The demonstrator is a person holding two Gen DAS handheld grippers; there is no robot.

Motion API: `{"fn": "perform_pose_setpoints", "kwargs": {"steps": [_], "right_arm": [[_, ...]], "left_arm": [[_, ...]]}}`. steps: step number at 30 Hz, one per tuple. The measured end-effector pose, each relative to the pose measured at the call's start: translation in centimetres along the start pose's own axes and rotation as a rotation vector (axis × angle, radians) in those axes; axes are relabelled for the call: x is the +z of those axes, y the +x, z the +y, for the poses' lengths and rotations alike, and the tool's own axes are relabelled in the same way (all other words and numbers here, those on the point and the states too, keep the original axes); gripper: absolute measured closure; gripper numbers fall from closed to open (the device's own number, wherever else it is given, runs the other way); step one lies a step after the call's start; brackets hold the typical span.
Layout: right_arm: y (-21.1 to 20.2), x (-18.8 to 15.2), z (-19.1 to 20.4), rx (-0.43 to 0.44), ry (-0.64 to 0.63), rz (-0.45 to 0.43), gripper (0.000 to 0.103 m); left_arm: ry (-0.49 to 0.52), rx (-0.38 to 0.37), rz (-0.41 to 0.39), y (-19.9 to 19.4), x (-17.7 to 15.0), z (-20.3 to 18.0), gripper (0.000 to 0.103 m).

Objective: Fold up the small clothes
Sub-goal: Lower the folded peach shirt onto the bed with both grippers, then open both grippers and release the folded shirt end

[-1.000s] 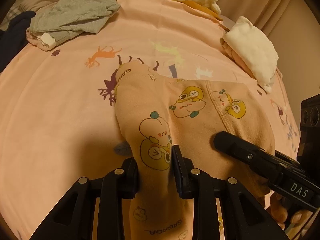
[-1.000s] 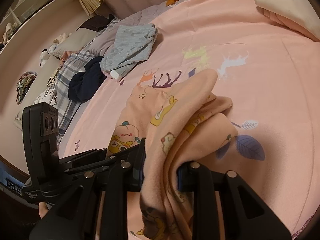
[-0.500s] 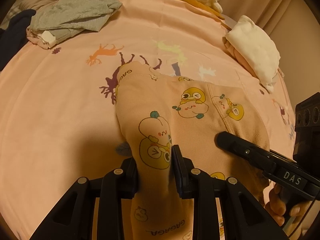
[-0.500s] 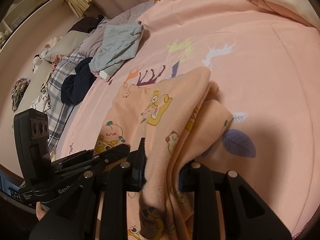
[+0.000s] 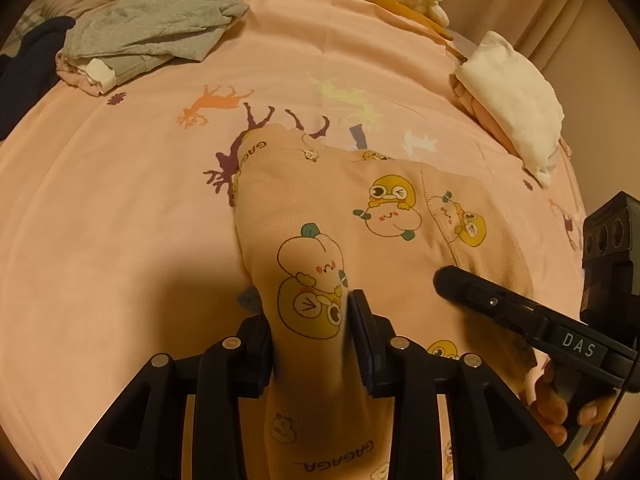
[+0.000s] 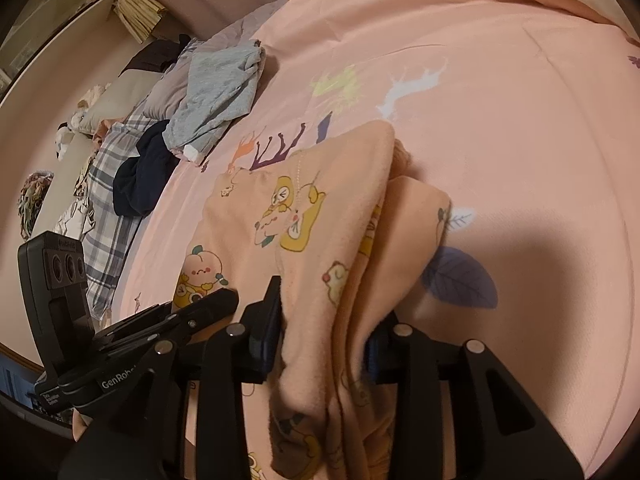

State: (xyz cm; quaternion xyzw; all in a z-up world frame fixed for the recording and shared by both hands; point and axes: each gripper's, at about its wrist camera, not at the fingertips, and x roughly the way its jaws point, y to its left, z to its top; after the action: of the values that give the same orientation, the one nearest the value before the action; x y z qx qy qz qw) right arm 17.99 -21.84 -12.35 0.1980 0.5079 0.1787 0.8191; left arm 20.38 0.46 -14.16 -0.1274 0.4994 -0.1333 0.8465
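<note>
Mid-fold: peach cartoon-print fleece garment doubled on pink bedsheet; left gripper and right gripper just loosening, cloth between jaws; smoothing left.

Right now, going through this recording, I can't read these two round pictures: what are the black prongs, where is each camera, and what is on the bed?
No robot here: a person holds a two-finger gripper in each hand, each with a fisheye camera looking along its fingers. One picture looks out from the left gripper, the other from the right gripper. Both have a peach cartoon-print garment between their fingers, lying on a pink bedsheet. Their jaws have just been opening; whether the pads press the cloth I cannot tell. Grey clothes and a white folded pile lie further back.
</note>
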Motion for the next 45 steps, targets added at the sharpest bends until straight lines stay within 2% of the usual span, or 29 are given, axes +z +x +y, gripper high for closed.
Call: {"fn": "perform_pose_setpoints", "kwargs": {"steps": [6, 20, 27, 34, 41, 45], "right_arm": [[-0.3, 0.0, -0.5, 0.006, 0.014, -0.004, 0.066], [-0.8, 0.1, -0.9, 0.005, 0.032, -0.01, 0.065], [-1.2, 0.1, -1.3, -0.004, 0.046, -0.012, 0.058], [-1.4, 0.1, -1.4, -0.019, 0.049, -0.015, 0.054], [-1.9, 0.2, -1.9, -0.03, 0.065, -0.027, 0.049], [-2.6, 0.2, -2.4, -0.047, 0.074, -0.041, 0.048]], "left_arm": [[0.0, 0.009, -0.004, -0.1, 0.1, 0.2, 0.064], [-0.002, 0.014, -0.006, -0.4, 0.1, 0.5, 0.061], [-0.028, 0.025, -0.004, -0.6, 0.0, 1.2, 0.05], [-0.04, 0.031, -0.006, -0.8, -0.3, 1.4, 0.047], [-0.058, 0.045, -0.009, -1.1, -0.6, 2.0, 0.036], [-0.068, 0.046, -0.011, -1.4, -1.0, 2.4, 0.035]]}}
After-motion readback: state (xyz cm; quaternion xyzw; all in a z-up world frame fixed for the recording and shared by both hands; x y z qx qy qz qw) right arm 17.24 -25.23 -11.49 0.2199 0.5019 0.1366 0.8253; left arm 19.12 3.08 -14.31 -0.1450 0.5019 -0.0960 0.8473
